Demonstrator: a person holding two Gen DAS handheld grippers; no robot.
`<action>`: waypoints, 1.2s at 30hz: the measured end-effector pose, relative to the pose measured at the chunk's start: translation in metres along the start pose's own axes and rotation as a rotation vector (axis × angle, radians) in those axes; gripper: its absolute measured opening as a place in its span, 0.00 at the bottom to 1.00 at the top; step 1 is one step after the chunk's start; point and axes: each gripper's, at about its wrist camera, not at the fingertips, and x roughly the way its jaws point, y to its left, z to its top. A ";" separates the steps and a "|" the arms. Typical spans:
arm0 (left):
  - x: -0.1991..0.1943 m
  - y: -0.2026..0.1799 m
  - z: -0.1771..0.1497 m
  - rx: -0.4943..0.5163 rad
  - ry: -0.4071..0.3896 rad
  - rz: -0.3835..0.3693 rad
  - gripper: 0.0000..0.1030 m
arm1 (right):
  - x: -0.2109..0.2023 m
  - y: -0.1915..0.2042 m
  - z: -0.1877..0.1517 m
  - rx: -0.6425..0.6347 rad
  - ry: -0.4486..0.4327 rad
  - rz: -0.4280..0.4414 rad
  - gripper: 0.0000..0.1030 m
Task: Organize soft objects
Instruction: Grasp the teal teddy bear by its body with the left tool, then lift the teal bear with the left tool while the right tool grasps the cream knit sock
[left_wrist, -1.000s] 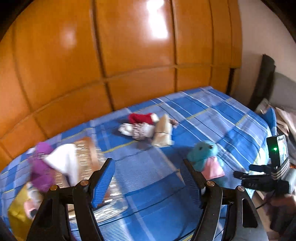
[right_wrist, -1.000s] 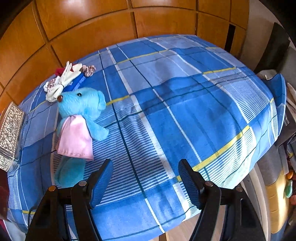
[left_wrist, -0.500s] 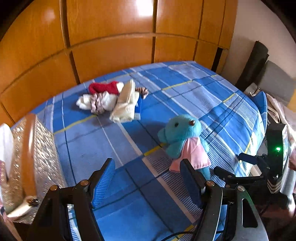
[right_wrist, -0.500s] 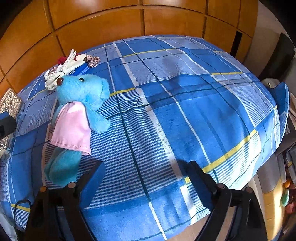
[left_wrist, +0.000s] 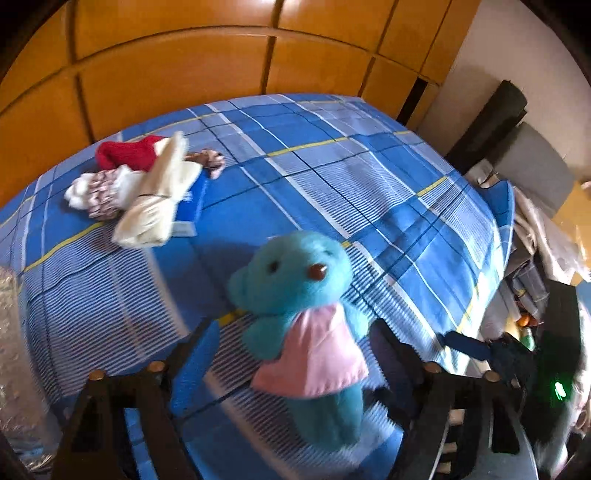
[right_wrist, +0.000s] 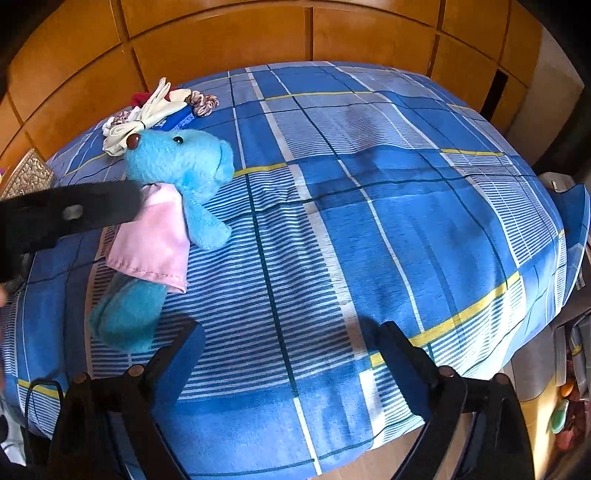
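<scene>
Both hand-held grippers stand released: left (left_wrist: 291, 354) straddling the teddy (left_wrist: 295, 291), right (right_wrist: 291, 350) over bare bedspread (right_wrist: 406, 221).

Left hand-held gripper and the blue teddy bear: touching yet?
Cannot tell. In the left wrist view the teddy bear lies between the open fingers of the left hand-held gripper; motion blur hides any contact or gap.

The left gripper (left_wrist: 291, 354) hangs over the bed (left_wrist: 388, 206), its jaws just opened wider, either side of a blue teddy bear (left_wrist: 295, 288) in a pink dress, not pressing it. A pile of socks (left_wrist: 144, 184) lies near the wooden headboard (left_wrist: 177, 77).
</scene>
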 end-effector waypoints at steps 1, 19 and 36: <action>0.007 -0.004 0.001 0.010 0.005 0.016 0.84 | 0.000 0.000 0.000 0.002 -0.001 0.001 0.94; -0.020 0.067 -0.072 0.051 -0.104 0.141 0.34 | 0.002 0.003 -0.001 -0.011 0.001 0.013 0.96; -0.031 0.075 -0.101 -0.066 -0.247 0.088 0.29 | -0.007 0.088 0.143 -0.199 -0.122 0.277 0.47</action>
